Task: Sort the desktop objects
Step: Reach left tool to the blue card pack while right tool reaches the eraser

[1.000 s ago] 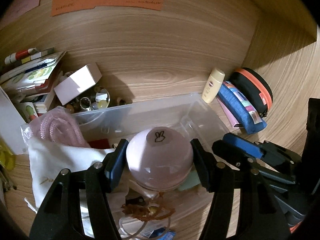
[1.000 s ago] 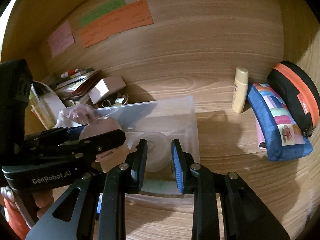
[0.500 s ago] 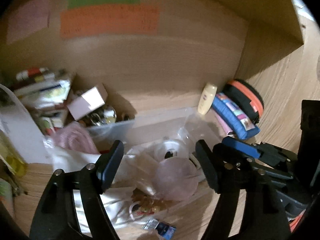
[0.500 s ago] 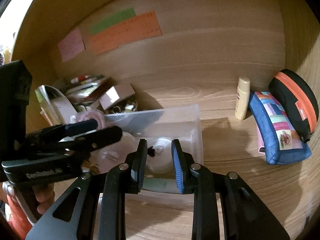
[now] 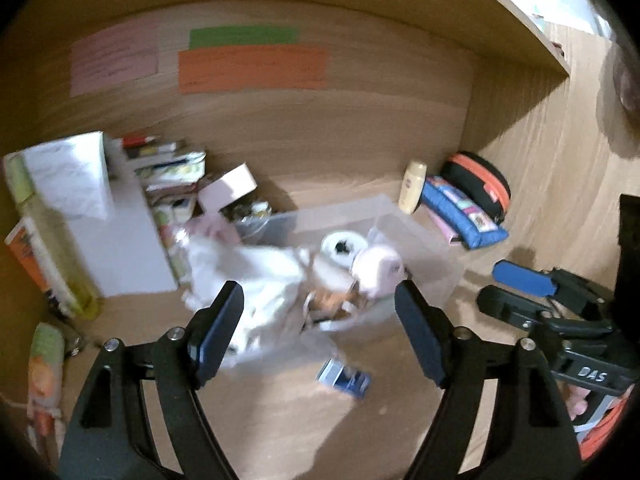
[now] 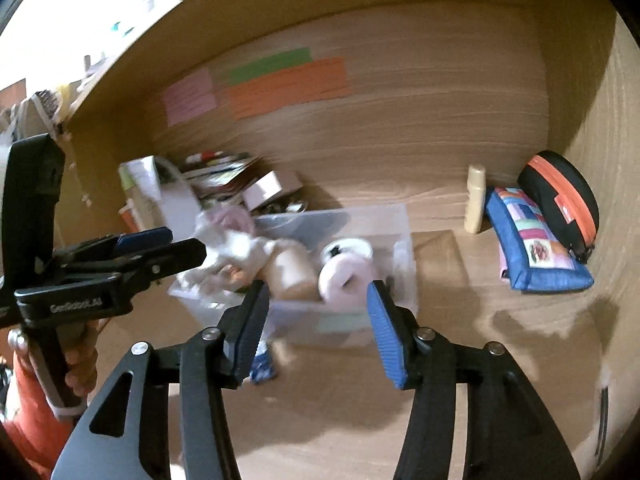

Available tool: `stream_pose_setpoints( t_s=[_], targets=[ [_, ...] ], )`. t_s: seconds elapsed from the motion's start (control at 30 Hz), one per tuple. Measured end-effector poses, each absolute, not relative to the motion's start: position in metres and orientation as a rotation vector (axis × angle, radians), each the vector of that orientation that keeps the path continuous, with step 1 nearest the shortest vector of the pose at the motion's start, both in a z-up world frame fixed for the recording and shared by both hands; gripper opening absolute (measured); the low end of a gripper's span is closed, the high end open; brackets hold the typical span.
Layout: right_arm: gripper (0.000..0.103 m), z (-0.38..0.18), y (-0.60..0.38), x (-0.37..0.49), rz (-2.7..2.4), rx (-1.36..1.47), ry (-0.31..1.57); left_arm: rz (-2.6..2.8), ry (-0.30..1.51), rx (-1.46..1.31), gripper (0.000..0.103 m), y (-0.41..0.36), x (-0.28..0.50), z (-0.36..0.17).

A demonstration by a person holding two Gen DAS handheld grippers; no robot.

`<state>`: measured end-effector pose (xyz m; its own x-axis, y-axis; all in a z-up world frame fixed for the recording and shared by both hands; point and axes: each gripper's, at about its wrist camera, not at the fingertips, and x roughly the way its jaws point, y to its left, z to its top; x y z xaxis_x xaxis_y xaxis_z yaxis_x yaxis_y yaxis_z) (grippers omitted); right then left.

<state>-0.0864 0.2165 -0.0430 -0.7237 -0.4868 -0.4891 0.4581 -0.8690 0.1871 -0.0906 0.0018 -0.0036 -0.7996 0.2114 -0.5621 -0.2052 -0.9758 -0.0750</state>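
A clear plastic bin [image 5: 416,236] [image 6: 400,216] stands on the wooden desk. In it lie a pale pink round jar [image 5: 378,270] [image 6: 346,276], a white tape roll [image 5: 342,244] [image 6: 348,248], white cloth [image 5: 256,268] and a beige roll [image 6: 290,272]. My left gripper [image 5: 318,316] is open and empty, held back from the bin's near side. My right gripper [image 6: 316,326] is open and empty, just in front of the bin. The left gripper also shows in the right wrist view [image 6: 160,248].
A cream bottle [image 5: 412,192] [image 6: 476,200], a blue patchwork pouch [image 5: 464,216] [image 6: 532,240] and a black-and-orange case [image 5: 480,180] [image 6: 564,204] lie to the right. Books, papers and a pink box [image 5: 228,192] crowd the left. A small blue packet [image 5: 344,378] lies before the bin.
My left gripper let go of the pink jar, which now lies in the bin, and pulled back and up. My right gripper opened wide and also drew back.
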Motion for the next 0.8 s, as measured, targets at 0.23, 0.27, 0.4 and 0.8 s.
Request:
stream_pose_setpoints(
  t_s=[0.23,0.27,0.4,0.8],
  targets=[
    [0.048,-0.069,0.201,-0.047,-2.443,0.794,-0.043,2.789,0.012,-0.960,0.078,-0.010,-0.054,-0.035],
    [0.048,-0.075,0.199,-0.043,-2.424,0.812,-0.045,2.790,0.008,-0.974,0.078,-0.013,-0.049,-0.040],
    [0.048,-0.098,0.185,-0.022,-2.353,0.866,-0.024,2.821,-0.011,-1.026,0.078,-0.026,-0.033,-0.058],
    [0.048,-0.146,0.144,0.015,-2.282,0.957,0.103,2.810,-0.073,-1.098,0.078,-0.037,-0.015,-0.086]
  ],
)
